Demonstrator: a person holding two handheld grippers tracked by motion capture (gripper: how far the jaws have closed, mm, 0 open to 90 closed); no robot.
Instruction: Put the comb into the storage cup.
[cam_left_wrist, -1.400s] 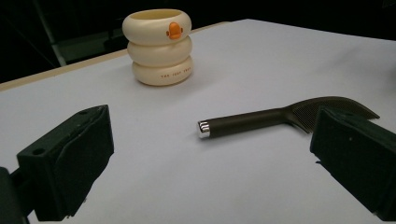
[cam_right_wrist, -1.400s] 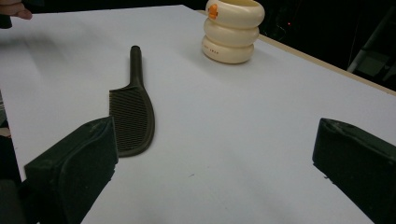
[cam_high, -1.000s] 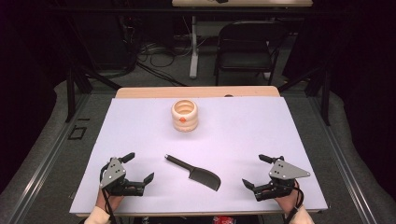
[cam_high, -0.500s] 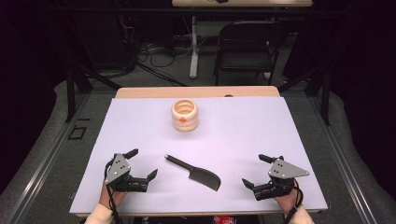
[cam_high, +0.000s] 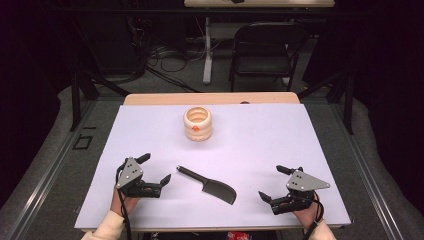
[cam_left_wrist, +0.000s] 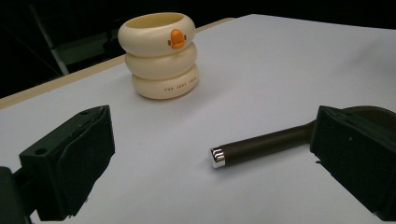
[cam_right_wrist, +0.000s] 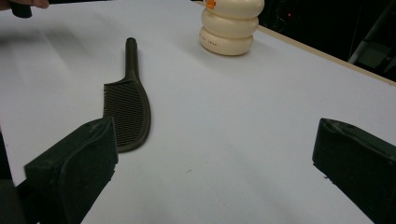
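Observation:
A dark comb with a round handle lies flat near the table's front middle, handle end pointing back-left. A cream ringed holder with an orange mark stands upright farther back. My left gripper rests open at the front left, just left of the handle tip. In the left gripper view the silver-capped handle lies between the wide jaws and the holder stands beyond. My right gripper is open at the front right. The right gripper view has the comb at left and the holder far off.
A pale lavender sheet covers the table, with a wooden edge at the back. Beyond the table stand a black chair and cables on the floor. A person's hand is at the top left of the right gripper view.
My left gripper has shifted right toward the comb's handle. The right gripper, the comb and the holder have stayed put.

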